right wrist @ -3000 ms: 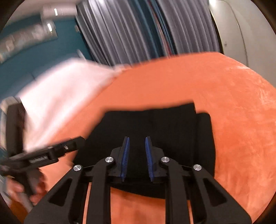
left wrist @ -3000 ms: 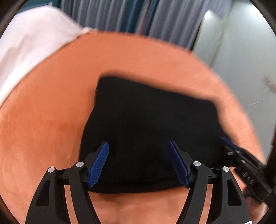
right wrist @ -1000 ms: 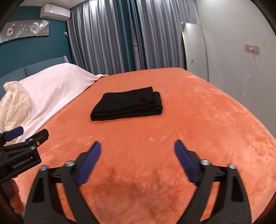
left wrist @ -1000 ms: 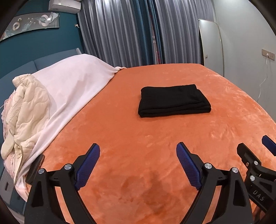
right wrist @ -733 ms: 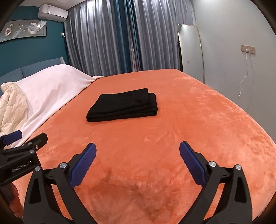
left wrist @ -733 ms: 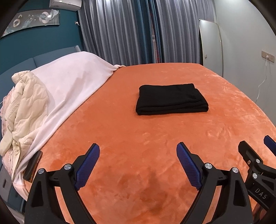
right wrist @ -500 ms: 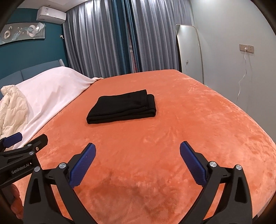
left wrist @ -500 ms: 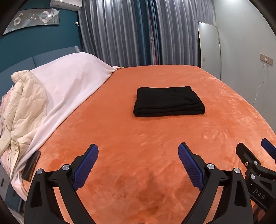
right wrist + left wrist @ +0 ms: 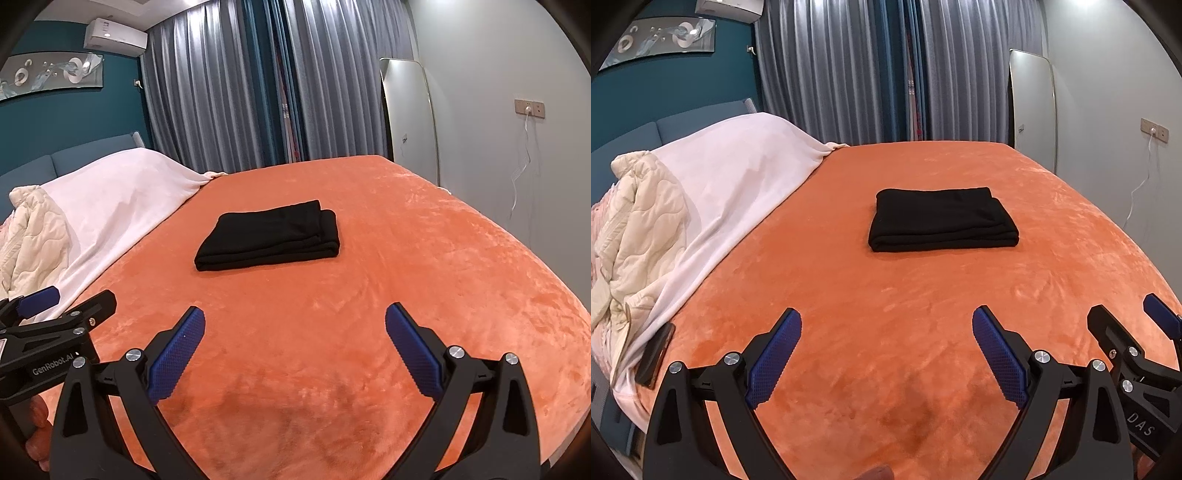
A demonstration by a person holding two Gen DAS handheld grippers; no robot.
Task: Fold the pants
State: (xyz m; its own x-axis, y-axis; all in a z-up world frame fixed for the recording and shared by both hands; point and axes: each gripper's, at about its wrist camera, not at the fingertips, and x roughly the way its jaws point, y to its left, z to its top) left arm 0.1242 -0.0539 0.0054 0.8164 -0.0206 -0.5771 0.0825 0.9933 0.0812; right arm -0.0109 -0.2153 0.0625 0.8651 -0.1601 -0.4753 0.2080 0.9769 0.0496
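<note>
The black pants [image 9: 942, 219] [image 9: 271, 234] lie folded into a compact rectangle in the middle of the orange bedspread [image 9: 886, 295] [image 9: 406, 258]. My left gripper [image 9: 886, 339] hovers over the bed's near part, well short of the pants, open with nothing between its blue pads. My right gripper [image 9: 294, 341] is beside it at the same distance, also wide open and empty. Each gripper shows at the edge of the other's view: the right gripper at the far right of the left wrist view, the left gripper at the far left of the right wrist view.
A white sheet [image 9: 738, 177] and a cream quilt [image 9: 639, 229] cover the bed's left side. A dark phone-like object [image 9: 655, 354] lies at the near left edge. Grey curtains [image 9: 886, 74], a leaning mirror [image 9: 1032, 110] and a grey wall stand beyond.
Both grippers have pulled back from the pants to the bed's near side; three seconds ago they were right at the pants, the right one nearly shut. Over the last second the right jaws widened slightly.
</note>
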